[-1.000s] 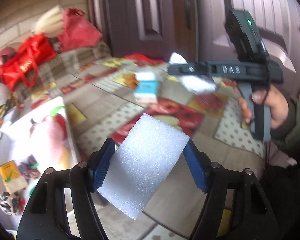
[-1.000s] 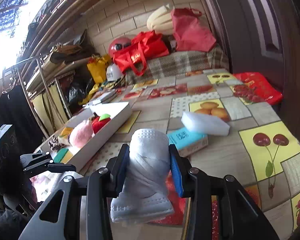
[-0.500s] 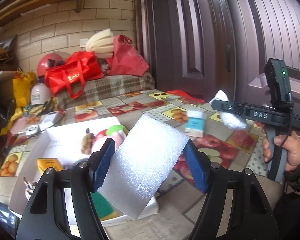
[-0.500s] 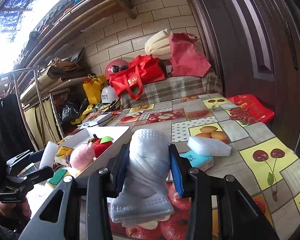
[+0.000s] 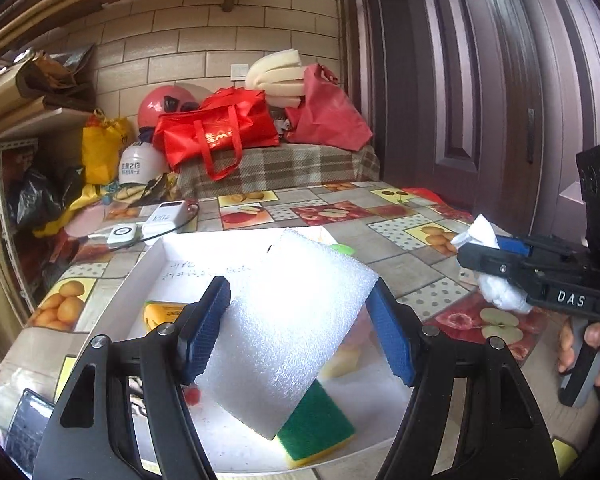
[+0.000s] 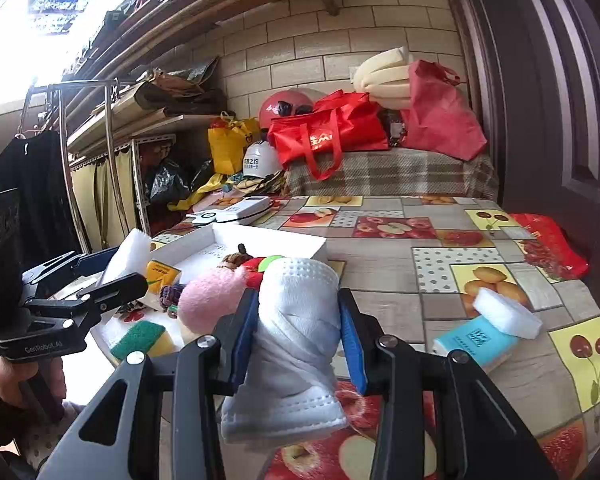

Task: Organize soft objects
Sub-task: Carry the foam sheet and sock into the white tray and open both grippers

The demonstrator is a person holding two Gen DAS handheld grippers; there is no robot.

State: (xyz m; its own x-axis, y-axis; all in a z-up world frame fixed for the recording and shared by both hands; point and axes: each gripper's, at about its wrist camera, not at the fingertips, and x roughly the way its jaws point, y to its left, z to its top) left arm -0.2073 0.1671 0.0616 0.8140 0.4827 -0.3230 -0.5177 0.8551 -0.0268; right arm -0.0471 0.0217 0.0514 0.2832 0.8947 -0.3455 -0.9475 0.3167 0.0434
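Note:
My left gripper [image 5: 296, 332] is shut on a white foam sheet [image 5: 288, 328], held tilted above the white tray [image 5: 140, 264]. In the right wrist view that same gripper [image 6: 100, 272] hangs at the left over the tray [image 6: 268, 238] with the foam sheet [image 6: 126, 254] in it. My right gripper [image 6: 298, 340] is shut on a rolled white cloth [image 6: 296, 344], just right of the tray. In the left wrist view it [image 5: 496, 260] shows at the right edge, gripping the cloth [image 5: 500, 292]. A green and yellow sponge [image 5: 316, 428], a pink plush [image 6: 212, 296] and a yellow pack [image 5: 164, 314] lie in the tray.
A white foam block [image 6: 506, 314] and a light blue box [image 6: 474, 340] lie on the fruit-patterned tablecloth [image 6: 384, 276] to the right. A red packet [image 6: 548, 248] sits by the door. Red bags [image 5: 216, 132], helmets and a white device [image 5: 166, 216] crowd the far end.
The left gripper swung left with the foam sheet, from over the tablecloth to above the white tray. The right gripper moved left toward the tray, cloth still in its jaws.

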